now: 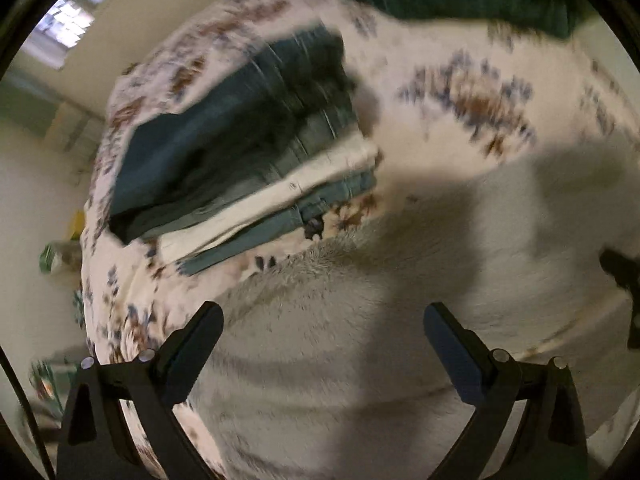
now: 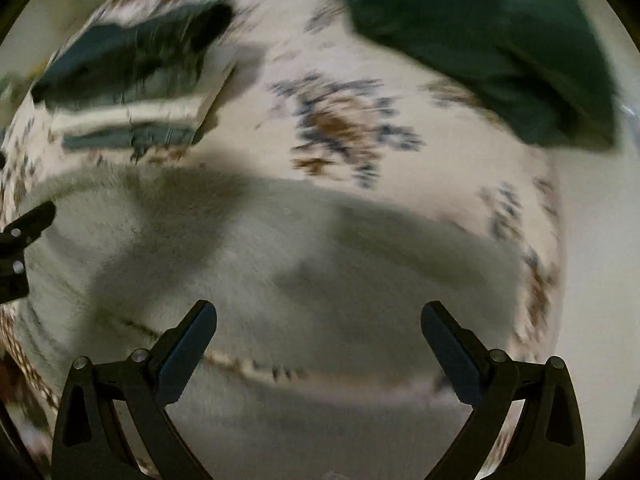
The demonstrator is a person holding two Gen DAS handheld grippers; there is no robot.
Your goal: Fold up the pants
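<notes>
Left tool (image 1: 322, 330) and right tool (image 2: 318, 326) both spread apart over grey fleece pants (image 2: 280, 264), folded clothes stack (image 1: 240, 168) ahead-left, dark green garment (image 2: 480, 40) ahead-right, floral bedspread (image 1: 460, 92) beneath

Pale grey fuzzy pants (image 1: 360, 360) lie flat on the floral bedspread (image 1: 460, 100)

Fuzzy grey-white fleece pants (image 1: 340, 360) lie on a matt floral cloth bedspread (image 1: 460, 92); folded denim (image 1: 224, 152) looks coarse.

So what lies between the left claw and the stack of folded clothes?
In the left wrist view, only the pale fuzzy garment spread on the floral bedsheet lies between the open left claw and the folded stack.
</notes>
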